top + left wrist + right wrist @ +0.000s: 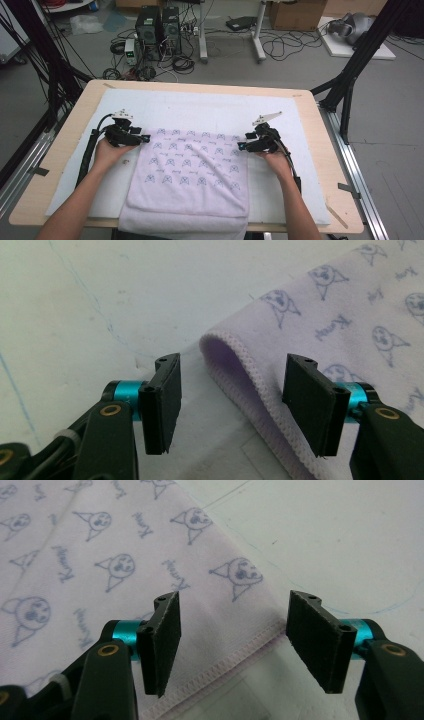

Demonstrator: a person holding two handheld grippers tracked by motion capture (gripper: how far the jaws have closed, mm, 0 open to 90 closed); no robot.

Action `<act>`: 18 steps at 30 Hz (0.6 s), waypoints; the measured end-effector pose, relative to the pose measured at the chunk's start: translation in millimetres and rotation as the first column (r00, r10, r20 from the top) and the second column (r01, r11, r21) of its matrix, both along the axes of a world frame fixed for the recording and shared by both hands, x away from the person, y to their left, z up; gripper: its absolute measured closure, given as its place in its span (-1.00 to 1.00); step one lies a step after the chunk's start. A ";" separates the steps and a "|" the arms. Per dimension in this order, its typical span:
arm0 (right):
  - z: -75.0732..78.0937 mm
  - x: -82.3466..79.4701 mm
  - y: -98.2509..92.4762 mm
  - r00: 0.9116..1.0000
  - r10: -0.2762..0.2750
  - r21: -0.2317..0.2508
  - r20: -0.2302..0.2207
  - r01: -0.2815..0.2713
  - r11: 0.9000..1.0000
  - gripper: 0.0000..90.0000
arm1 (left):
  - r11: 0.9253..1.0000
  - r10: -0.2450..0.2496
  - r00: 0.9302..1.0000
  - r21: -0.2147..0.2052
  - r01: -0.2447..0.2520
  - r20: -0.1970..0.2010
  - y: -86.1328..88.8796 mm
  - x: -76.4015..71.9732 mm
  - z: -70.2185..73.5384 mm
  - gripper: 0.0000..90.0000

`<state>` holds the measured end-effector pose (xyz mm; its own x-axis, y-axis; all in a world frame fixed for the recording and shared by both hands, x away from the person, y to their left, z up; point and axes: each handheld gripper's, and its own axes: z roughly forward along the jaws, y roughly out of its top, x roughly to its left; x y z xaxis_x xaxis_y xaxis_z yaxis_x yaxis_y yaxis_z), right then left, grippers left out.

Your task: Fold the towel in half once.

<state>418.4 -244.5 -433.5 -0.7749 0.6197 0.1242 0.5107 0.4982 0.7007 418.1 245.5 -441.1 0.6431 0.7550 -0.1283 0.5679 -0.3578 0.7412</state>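
One towel, pale lilac, folded double, lies flat on the white mat covering the table. Its near edge hangs over the table's front and is cut off by the frame. Print repeats a small pointy-eared cartoon face with a cursive word; reads roughly like "Kuromi", too blurry to be sure.

Two tools. Left tool at the towel's far left corner, jaws released and apart; in the left gripper view the folded, stitched edge runs up between them, pads not pressing it. Right tool at the far right corner, also released; in the right gripper view the hemmed edge lies below the gap, untouched.

Faint blue pen lines on the mat. Floor beyond has two computer towers and tangled cables, labels unreadable.
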 end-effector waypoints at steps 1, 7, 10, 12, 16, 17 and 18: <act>-1.6 0.7 1.6 1.000 0.006 -0.006 0.002 -0.006 1.000 -0.11 | 1.000 -0.009 1.000 0.009 0.009 0.001 -2.2 -0.3 -0.9 -0.08; -4.6 4.2 11.8 0.999 0.040 -0.031 -0.012 -0.040 0.999 0.75 | 0.999 -0.048 0.999 0.016 0.048 0.021 -10.2 -1.7 -1.6 0.83; -2.8 6.9 12.9 0.999 0.047 -0.034 -0.010 -0.047 0.998 0.88 | 0.999 -0.024 0.999 0.026 0.023 0.045 -11.0 -0.9 0.9 0.90; 2.0 12.2 11.2 1.000 0.024 -0.051 -0.012 -0.025 0.998 0.90 | 1.000 0.000 0.999 -0.006 0.001 0.053 -8.5 3.1 6.5 0.91; 27.2 27.9 10.1 0.999 -0.016 -0.057 0.048 0.018 0.998 0.91 | 0.999 0.043 0.993 0.004 -0.043 0.110 -10.7 15.9 30.6 0.91; 35.0 33.0 10.6 0.998 -0.026 -0.057 0.065 0.029 0.998 0.91 | 0.999 0.048 0.991 0.005 -0.049 0.122 -11.1 19.0 37.1 0.91; 40.6 36.3 10.7 0.996 -0.029 -0.052 0.080 0.034 0.998 0.91 | 0.998 0.060 0.988 0.001 -0.060 0.140 -11.5 24.4 49.0 0.91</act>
